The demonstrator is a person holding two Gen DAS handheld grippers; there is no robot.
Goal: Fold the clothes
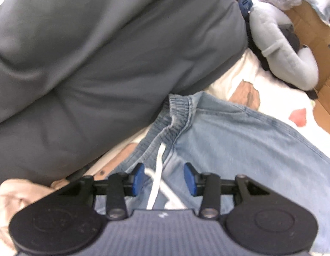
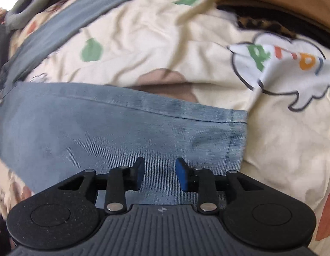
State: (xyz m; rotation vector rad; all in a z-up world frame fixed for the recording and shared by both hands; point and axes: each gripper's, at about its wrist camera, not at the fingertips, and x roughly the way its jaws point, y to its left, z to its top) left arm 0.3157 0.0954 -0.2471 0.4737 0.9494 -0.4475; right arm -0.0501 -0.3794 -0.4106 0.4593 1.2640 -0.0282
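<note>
Light blue denim trousers (image 1: pixel 239 140) lie across the lower frame on the patterned cream bedsheet (image 2: pixel 154 49). Left hand-held gripper (image 1: pixel 164 178) and right hand-held gripper (image 2: pixel 160 176) hover spread, empty; next, probably pinch waistband and hem.

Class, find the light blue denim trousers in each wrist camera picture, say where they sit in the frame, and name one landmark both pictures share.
Left wrist view: the denim trousers fill the lower right; elastic waistband and white drawstring at centre, ahead of the open left gripper.
Right wrist view: a trouser leg spans left to centre, hem at right, under the open right gripper.
Shared landmark: the cream patterned bedsheet beneath.
</note>
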